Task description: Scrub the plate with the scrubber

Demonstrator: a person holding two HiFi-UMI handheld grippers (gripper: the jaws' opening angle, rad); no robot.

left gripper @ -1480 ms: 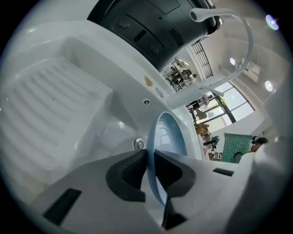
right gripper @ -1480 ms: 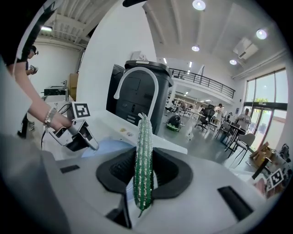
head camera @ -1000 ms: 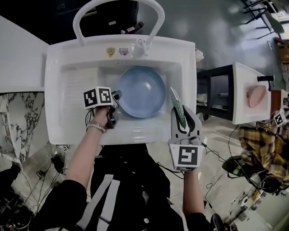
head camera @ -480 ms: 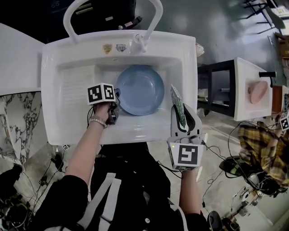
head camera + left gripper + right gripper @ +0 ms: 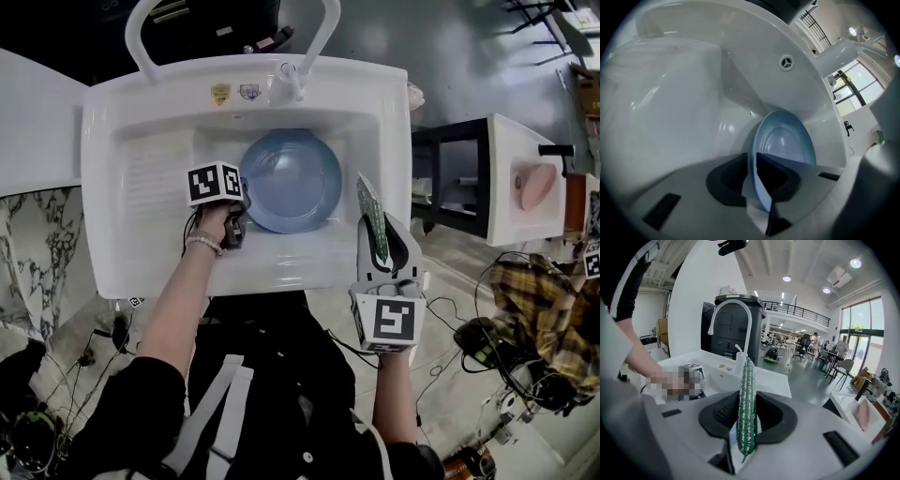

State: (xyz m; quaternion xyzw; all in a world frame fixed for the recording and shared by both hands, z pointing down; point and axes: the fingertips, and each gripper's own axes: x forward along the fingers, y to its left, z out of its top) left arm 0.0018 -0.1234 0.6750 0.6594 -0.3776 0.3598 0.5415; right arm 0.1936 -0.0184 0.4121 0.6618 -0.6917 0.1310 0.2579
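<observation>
The white sink [image 5: 112,187] fills most of what I see from here. Its basin holds one thing, the blue plate [image 5: 292,183], set toward the back. I cannot tell whether the plate lies flat or is tipped up a little, and I make out no water or suds on it, so I judge the scrubbing not yet begun.

The left gripper [image 5: 244,201] is down in the basin at the plate's left edge. Its jaws are closed on the rim, one pad on each face, though they have just eased open a touch with the rim between them. That hold matters most for this step. I would want it firm before any pressure comes, so the plate cannot pivot or skid on the slick white surface.

The right gripper [image 5: 382,239] hangs over the sink's front right rim, well apart from the plate. Its jaws are clamped on the green scrubber [image 5: 370,211], which stands edge-on beyond the tips. To scrub well, it should come down into the basin and turn so the scrubber's broad face, not its thin edge, meets the plate. Then it should work in overlapping circles from the centre outward, away from the left jaws.
</observation>
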